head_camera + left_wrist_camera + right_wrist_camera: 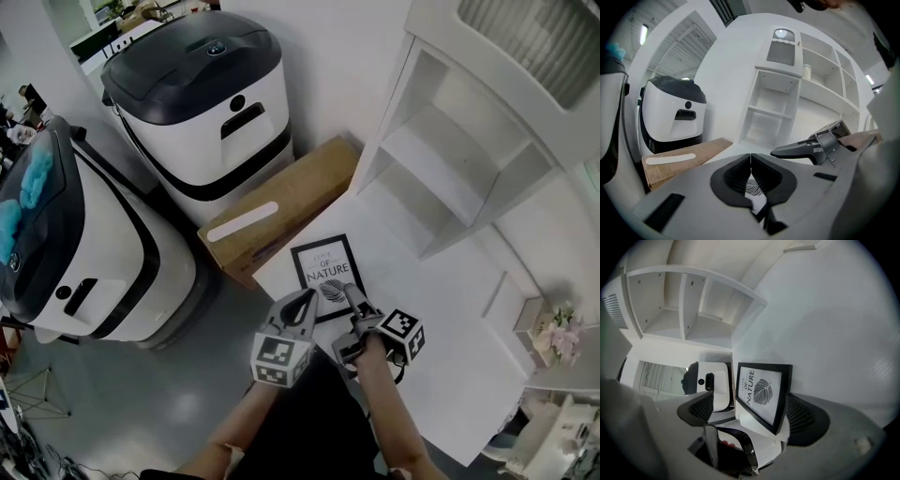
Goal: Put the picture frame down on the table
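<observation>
Shelf (826, 95) holds, seemingly, a jar (806, 71); right gripper (753, 409) straddles picture frame (764, 393).

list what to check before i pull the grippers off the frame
1. frame over the table, not the floor: ok.
2. frame lying flat: cannot tell; the head view suggests it, the right gripper view leaves doubt.
3. right gripper jaws apart, frame between them, unclamped: ok.
4. left gripper shut, holding nothing: ok.
5. margin to the table's near edge: cannot tell; the grippers cover that corner, and it looks slim.
</observation>
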Motion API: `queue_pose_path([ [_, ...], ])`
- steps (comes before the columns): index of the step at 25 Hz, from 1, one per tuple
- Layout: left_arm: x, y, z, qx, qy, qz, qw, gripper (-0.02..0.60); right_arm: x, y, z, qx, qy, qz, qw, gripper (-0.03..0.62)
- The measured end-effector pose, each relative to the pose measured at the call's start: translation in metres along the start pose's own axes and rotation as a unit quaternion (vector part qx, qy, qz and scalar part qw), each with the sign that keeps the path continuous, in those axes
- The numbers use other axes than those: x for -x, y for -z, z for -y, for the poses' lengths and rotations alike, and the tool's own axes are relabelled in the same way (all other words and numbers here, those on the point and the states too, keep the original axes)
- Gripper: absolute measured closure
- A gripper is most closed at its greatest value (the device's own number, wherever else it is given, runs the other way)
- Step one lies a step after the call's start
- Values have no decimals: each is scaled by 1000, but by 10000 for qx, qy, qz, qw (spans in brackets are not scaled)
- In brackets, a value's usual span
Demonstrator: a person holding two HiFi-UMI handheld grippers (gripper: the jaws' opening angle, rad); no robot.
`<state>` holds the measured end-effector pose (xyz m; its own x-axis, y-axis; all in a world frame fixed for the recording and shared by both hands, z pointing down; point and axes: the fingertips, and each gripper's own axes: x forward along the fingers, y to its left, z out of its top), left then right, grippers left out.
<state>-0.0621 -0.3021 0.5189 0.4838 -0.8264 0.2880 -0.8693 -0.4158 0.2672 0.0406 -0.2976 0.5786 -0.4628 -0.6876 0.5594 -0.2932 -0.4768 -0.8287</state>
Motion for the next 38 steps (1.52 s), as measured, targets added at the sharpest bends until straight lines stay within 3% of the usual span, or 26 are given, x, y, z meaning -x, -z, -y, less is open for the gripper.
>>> queue_pose_path([
  [9, -2, -30, 6, -150, 106, 183, 9997, 569, 23, -3, -47, 965, -608, 428, 9926, 129],
  [15, -2, -43, 8, -224, 129, 277, 9993, 569, 38, -15, -71, 2084, -786, 973, 9700, 129],
  [18, 2, -51, 9, -218, 122, 337, 9991, 569, 46, -17, -88, 2733, -914, 1255, 9493, 129],
  [24, 9, -67, 16, -331, 187, 502, 9980, 569, 64, -20, -117, 4024, -937, 1799, 8927, 129],
  [33, 14, -78, 29, -638, 279, 687, 9952, 569, 91, -21, -133, 5488, -440, 2609, 7929, 129],
  [38, 16, -75, 37, -767, 332, 679, 9942, 569, 100, -25, -130, 5687, -372, 2810, 7722, 129],
])
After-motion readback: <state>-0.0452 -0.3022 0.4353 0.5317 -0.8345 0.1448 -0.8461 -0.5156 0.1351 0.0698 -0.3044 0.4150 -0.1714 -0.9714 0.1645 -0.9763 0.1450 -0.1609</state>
